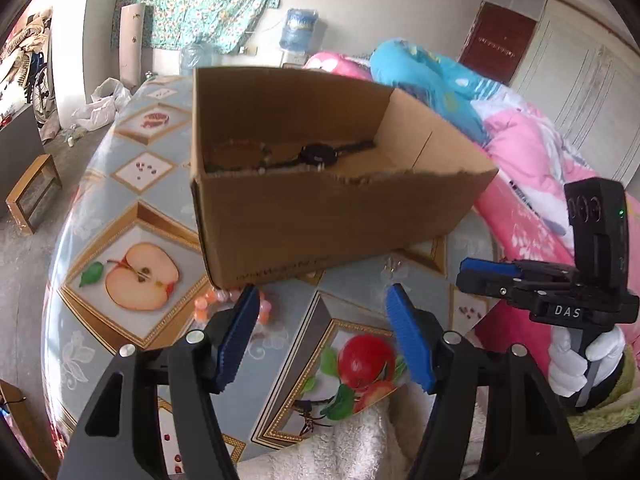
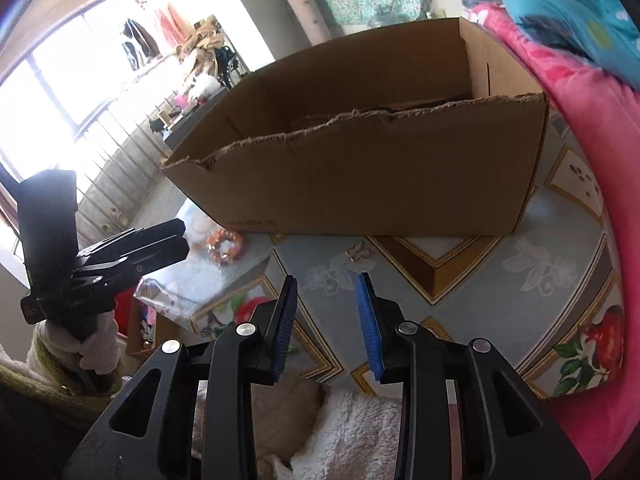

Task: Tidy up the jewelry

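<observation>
The cardboard box [image 1: 320,216] stands on the desk [image 1: 120,208] and already holds a dark watch-like piece [image 1: 318,155] with, apparently, more items beside it — the view inside is poor. Outstanding: an orange bead bracelet [image 2: 225,246] lies on the desk just outside the box's near corner, plus a small pale trinket [image 2: 359,253] nearby. The left tongs [image 1: 320,336] stand wide and empty; the right tongs [image 2: 326,328] stand part open, also empty — nothing gripped.

Jewelry in and beside the cardboard box [image 1: 320,216]

A black wristwatch [image 1: 318,155] is lying flat inside the open box, strap stretched out, while an orange beaded bracelet [image 2: 225,247] is resting just outside the box's near-left corner.
</observation>
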{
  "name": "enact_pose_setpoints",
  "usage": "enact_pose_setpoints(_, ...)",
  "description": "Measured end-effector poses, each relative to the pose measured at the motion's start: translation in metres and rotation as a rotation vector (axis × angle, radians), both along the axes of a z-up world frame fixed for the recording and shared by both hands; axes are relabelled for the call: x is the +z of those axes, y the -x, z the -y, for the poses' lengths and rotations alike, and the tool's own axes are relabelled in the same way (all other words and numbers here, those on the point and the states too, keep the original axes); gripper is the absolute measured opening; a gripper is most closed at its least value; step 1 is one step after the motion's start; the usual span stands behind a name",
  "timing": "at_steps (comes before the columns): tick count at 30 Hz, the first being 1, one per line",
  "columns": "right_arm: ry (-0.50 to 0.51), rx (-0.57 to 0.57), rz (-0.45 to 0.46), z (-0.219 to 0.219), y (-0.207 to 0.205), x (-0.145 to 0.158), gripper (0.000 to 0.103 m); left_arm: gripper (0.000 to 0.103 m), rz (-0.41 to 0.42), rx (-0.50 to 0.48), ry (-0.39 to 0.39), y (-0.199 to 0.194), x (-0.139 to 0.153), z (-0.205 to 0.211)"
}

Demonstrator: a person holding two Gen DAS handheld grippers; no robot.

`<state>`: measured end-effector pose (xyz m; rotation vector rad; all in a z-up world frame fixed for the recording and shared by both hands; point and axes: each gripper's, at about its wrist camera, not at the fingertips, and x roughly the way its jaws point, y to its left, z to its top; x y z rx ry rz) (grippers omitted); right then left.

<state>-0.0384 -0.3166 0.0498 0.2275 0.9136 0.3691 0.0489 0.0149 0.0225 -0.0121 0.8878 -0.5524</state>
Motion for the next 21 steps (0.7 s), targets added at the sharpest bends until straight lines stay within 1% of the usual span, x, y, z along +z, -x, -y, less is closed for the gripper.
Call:
enact_pose_setpoints(1,0.028,0.002,0.001,-0.005,-0.001,-0.002,0.031,0.064,-0.001,-0.002,-0.022,0.000,-0.008,0.004)
enact_pose_setpoints(5,0.088,0.002,0.013,-0.016,-0.005,-0.007,0.031,0.064,0.001,0.003,-0.064,-0.008,-0.030,0.011)
enact_pose_setpoints(8,0.110,-0.012,0.023,-0.017,-0.009,-0.008,0.031,0.064,0.010,0.007,-0.105,-0.016,-0.039,0.014)
enact_pose_setpoints(10,0.111,-0.020,0.024,-0.016,-0.013,-0.011,0.031,0.064,-0.014,-0.002,-0.113,-0.020,-0.047,0.015)
enact_pose_setpoints(12,0.106,-0.026,0.023,-0.013,-0.012,-0.011,0.031,0.064,-0.006,-0.005,-0.106,-0.020,-0.050,0.014)
enact_pose_setpoints(14,0.113,-0.029,0.023,-0.012,-0.014,-0.013,0.031,0.064,-0.015,-0.033,-0.094,-0.017,-0.050,0.016)
enact_pose_setpoints(18,0.129,-0.027,0.039,-0.016,-0.019,-0.014,0.031,0.064,-0.086,-0.113,0.031,-0.006,-0.050,0.016)
enact_pose_setpoints(19,0.134,-0.027,0.044,-0.018,-0.021,-0.014,0.031,0.064,-0.092,-0.129,0.043,-0.002,-0.050,0.018)
enact_pose_setpoints(21,0.145,-0.025,0.051,-0.019,-0.025,-0.014,0.031,0.064,-0.082,-0.143,0.039,0.004,-0.050,0.020)
